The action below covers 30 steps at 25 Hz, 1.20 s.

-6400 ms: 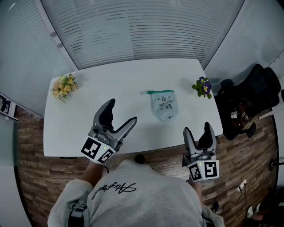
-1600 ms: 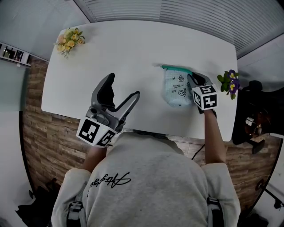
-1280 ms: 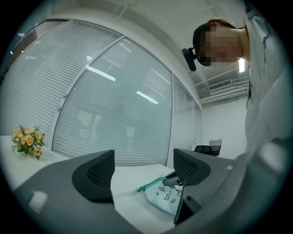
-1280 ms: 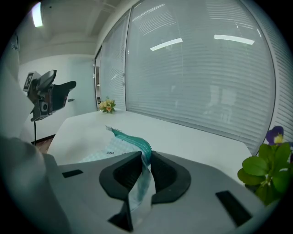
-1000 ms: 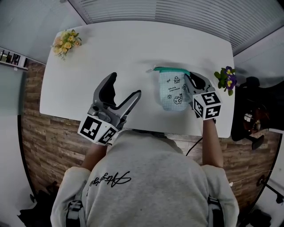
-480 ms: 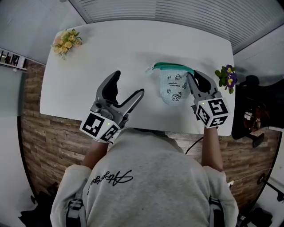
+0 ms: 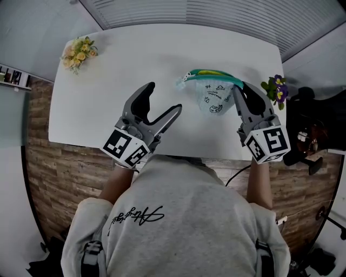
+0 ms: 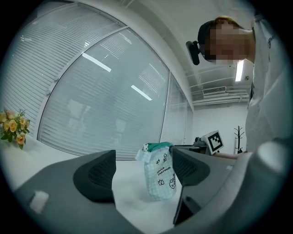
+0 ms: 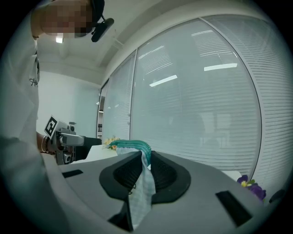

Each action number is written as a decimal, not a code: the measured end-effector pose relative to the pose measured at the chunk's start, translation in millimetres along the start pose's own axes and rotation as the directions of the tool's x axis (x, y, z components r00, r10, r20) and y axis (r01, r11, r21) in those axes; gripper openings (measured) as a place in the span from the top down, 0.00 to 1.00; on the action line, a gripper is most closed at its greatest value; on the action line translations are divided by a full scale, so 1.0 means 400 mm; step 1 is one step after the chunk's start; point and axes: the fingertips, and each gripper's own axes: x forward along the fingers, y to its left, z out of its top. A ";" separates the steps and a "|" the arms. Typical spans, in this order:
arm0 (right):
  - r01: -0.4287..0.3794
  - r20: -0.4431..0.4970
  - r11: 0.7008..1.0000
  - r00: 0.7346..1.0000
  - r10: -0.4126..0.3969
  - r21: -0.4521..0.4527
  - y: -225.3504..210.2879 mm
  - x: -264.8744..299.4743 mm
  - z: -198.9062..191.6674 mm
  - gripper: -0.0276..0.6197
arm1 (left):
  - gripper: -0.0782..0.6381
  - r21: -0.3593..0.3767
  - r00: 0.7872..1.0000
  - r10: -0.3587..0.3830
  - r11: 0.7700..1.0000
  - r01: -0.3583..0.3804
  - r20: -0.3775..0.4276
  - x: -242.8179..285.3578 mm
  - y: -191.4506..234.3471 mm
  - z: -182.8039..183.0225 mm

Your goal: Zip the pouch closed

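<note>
Now that the right gripper – clamped on the pouch – has lifted it, the wide-jawed left gripper can reach the zipper.

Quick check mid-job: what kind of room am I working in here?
Probably an office or meeting room: a long white table, slatted blinds over glass walls, and a coat stand by the far wall.

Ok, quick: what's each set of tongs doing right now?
Left tongs: open, empty.
Right tongs: closed on one end of the pouch.
</note>
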 end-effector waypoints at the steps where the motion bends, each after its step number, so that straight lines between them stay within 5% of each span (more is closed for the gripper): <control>1: -0.004 0.012 1.000 1.000 0.004 -0.004 0.005 -0.005 0.014 0.87 | 0.37 -0.003 1.000 -0.009 1.000 0.009 -0.001 0.005 -0.003 0.000; 10: -0.026 0.088 0.999 0.996 0.029 -0.038 0.038 -0.059 0.083 0.87 | 0.47 -0.055 0.992 -0.127 0.990 0.128 0.017 0.025 -0.058 0.011; 16: -0.023 0.110 0.997 0.993 0.031 -0.077 0.045 -0.087 0.083 0.87 | 0.49 -0.185 0.966 -0.243 0.949 0.256 0.091 0.022 -0.100 0.035; 22: -0.030 0.124 0.995 0.991 0.042 -0.095 0.056 -0.100 0.088 0.87 | 0.50 -0.293 0.953 -0.287 0.906 0.304 0.099 0.033 -0.109 0.030; 30: -0.018 0.119 0.995 0.992 0.030 -0.096 0.047 -0.110 0.080 0.87 | 0.76 -0.273 0.953 -0.277 0.914 0.301 0.122 0.032 -0.108 0.050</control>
